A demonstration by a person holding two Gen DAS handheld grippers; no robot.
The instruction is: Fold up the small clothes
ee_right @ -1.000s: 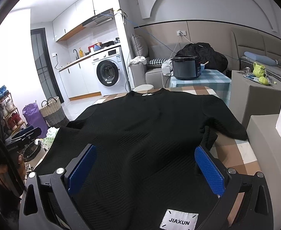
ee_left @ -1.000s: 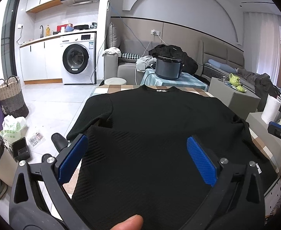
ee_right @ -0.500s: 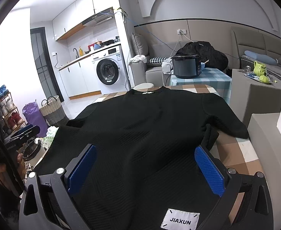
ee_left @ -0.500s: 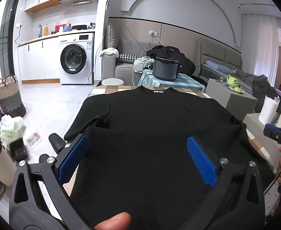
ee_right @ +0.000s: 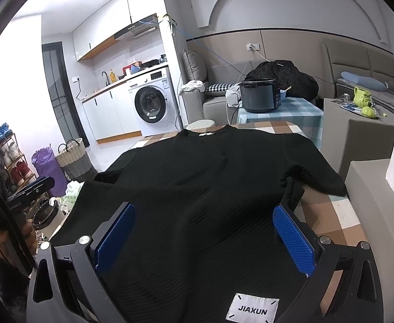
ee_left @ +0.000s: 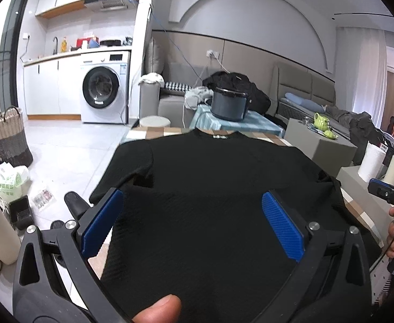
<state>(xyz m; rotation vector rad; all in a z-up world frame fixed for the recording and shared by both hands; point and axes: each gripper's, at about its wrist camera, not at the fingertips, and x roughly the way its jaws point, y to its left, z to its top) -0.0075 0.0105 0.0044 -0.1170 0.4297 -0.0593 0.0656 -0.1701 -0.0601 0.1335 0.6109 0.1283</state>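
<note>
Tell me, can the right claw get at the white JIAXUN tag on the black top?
Probably yes. The right claw is open right over the black top, and the tag lies uncovered at the near edge with nothing on top of it.

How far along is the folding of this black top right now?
Done: the black top lies spread flat on the checked table, collar far, sleeves out. In hand: the left gripper and right gripper hang open over the hem, gripping nothing. Left: every fold; none shows yet.

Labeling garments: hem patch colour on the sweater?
White patch, black lettering, on the black sweater; right wrist view.
</note>
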